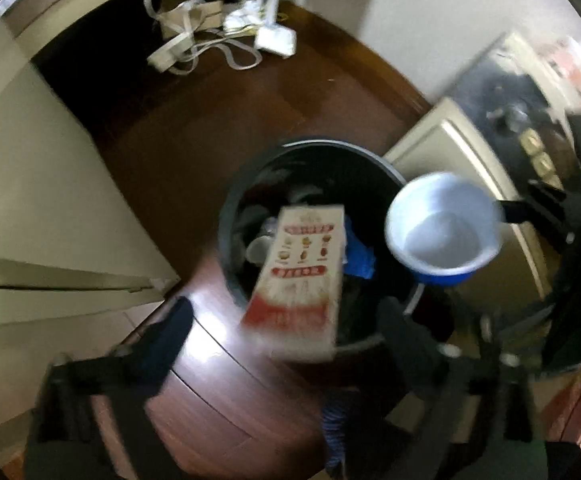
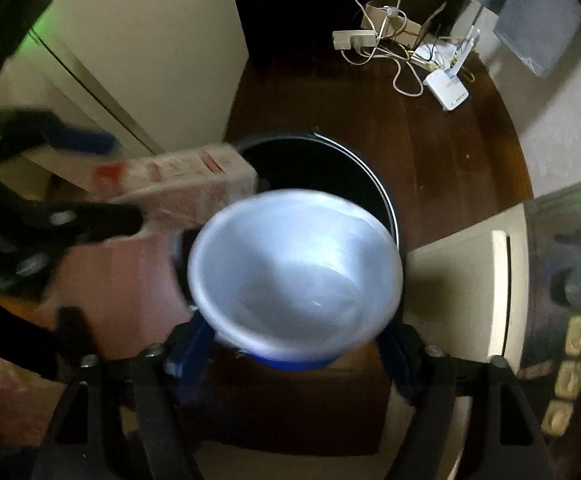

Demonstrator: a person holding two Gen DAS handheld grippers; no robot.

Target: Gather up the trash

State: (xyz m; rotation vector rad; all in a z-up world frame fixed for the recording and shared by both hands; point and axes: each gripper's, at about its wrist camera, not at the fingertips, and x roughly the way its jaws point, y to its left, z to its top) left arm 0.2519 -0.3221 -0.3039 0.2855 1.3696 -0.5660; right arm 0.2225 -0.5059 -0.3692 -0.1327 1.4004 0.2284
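Blue cup between right fingers

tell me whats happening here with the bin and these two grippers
A person is clearing trash with two handheld grippers. Above the black bin, which already holds rubbish, the red-and-white carton lies between the left gripper's spread fingers, apparently just released. The right gripper grips a blue cup, white inside, over the bin's rim. Both views are motion-blurred.

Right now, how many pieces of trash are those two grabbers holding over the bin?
2. A red-and-white carton sits between the left gripper's fingers over the bin; a blue cup is held by the right gripper beside it. More trash already lies inside the bin.
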